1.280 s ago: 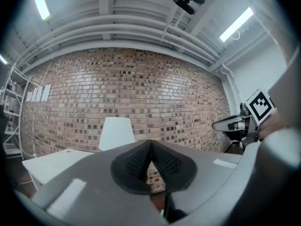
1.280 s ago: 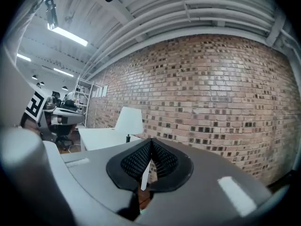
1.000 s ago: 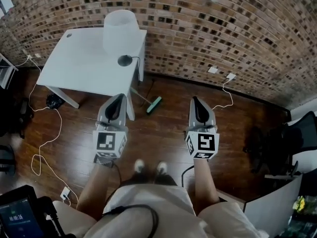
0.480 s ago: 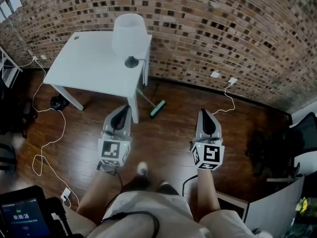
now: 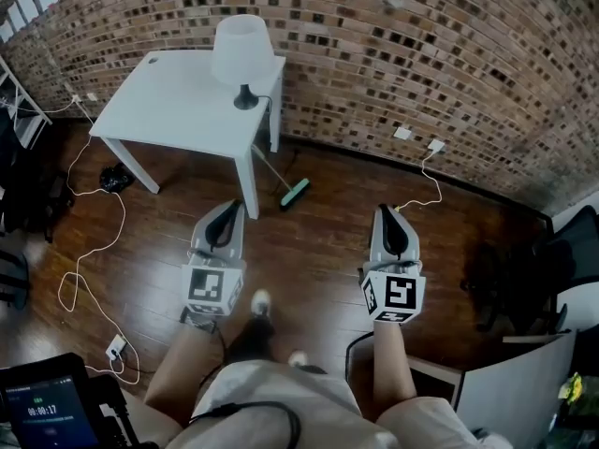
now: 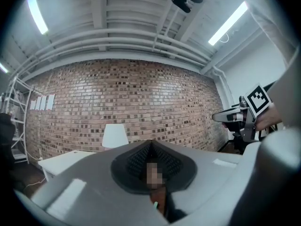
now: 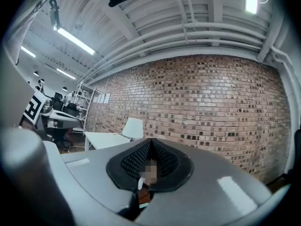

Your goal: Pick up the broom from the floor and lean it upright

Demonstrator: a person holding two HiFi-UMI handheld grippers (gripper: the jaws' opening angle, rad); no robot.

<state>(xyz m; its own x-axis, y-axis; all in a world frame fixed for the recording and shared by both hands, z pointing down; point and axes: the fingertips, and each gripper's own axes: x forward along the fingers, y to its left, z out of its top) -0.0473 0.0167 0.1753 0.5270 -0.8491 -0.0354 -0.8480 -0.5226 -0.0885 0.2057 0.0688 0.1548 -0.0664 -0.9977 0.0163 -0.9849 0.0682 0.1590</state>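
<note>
On the dark wooden floor (image 5: 318, 251), just beside the front leg of the white desk (image 5: 178, 110): a thin-handled broom with a teal head (image 5: 294, 194) lies flat, its handle running back toward the red brick wall (image 5: 421, 54). The left gripper (image 5: 227, 215) and right gripper (image 5: 387, 218) are both held level, jaws together, nothing between them. The broom sits at 1 o'clock of the left gripper and 10 o'clock of the right, well apart from both. Judged step: approach. Do it well by parting the jaws before stooping, taking the handle mid-length rather than the head, and keeping clear of the desk leg.
</note>
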